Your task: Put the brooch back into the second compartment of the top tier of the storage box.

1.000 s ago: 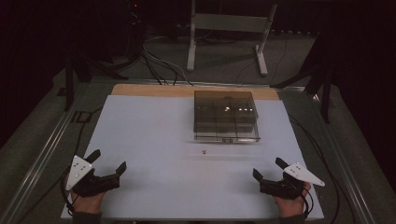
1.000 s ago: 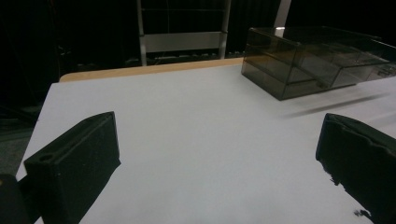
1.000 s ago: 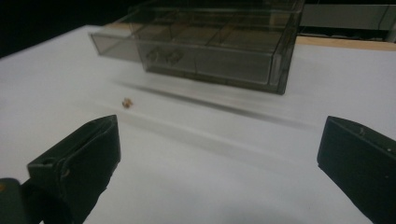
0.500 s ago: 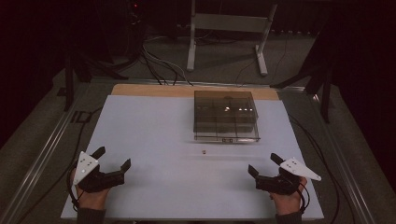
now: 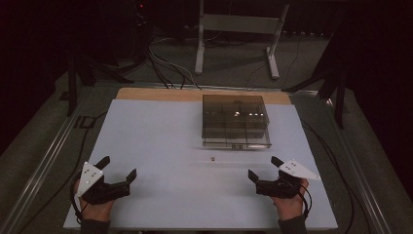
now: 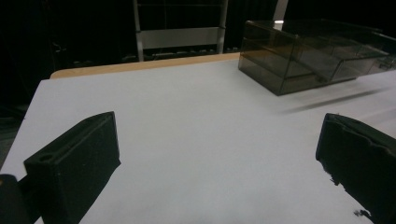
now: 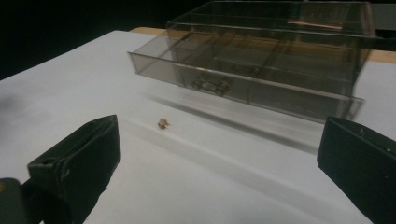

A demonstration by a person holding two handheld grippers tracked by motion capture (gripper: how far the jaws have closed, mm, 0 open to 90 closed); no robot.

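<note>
Both claws wide, empty. Tiny brass bit (image 7: 163, 123) before box (image 5: 235, 122): light, hard, skittish; pinch across sides, fingertips low.

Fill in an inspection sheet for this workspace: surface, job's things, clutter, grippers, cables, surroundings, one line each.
Surface: white board on a table, wooden strip along its far edge.
Job's things: smoky clear drawer box, bottom drawer pulled partly out; tiny gold part lying apart in front of it.
Clutter: nothing seen.
Grippers: left gripper and right gripper both hand-held near the front edge, jaws open, holding nothing.
Cables: one trails from each gripper; more run on the floor behind.
Surroundings: dark room, metal stand behind the table.
</note>
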